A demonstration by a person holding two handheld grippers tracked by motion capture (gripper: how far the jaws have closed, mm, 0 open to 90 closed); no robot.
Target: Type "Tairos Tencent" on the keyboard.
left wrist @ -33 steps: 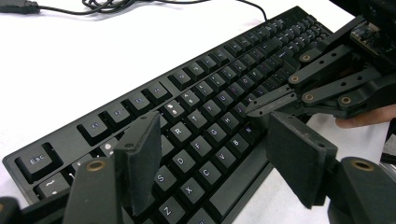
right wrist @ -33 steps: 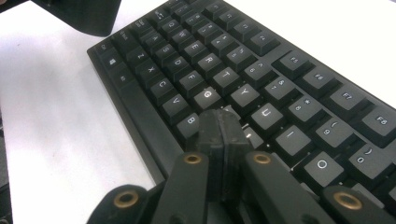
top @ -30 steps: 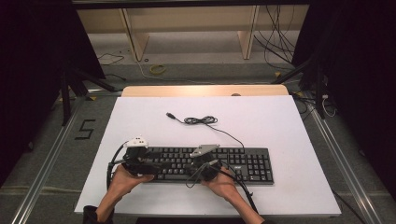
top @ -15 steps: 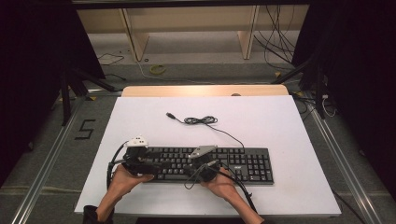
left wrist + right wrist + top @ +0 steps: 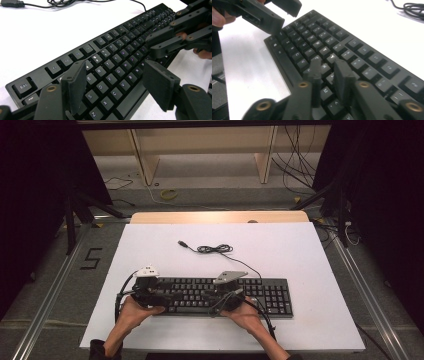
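Observation:
A black keyboard (image 5: 270, 297) lies across the near part of the white table top (image 5: 310, 255). My left gripper (image 5: 167, 297) hovers over its left end, and in the left gripper view the left gripper (image 5: 115, 67) is open wide above the letter keys (image 5: 110, 82), holding nothing. My right gripper (image 5: 210, 301) hangs over the middle keys, pointing left. Its jaws have just been opening. The right gripper (image 5: 327, 63) shows a narrow gap with nothing between the pads, just above the keys (image 5: 324, 52). The two grippers face each other closely.
The keyboard's thin black cable (image 5: 215, 249) lies coiled on the table behind it, and its USB plug (image 5: 10, 3) lies loose. The table's wooden far edge (image 5: 220, 216) adjoins a floor with cables and stand legs. The number block (image 5: 274, 296) lies to the right of my hands.

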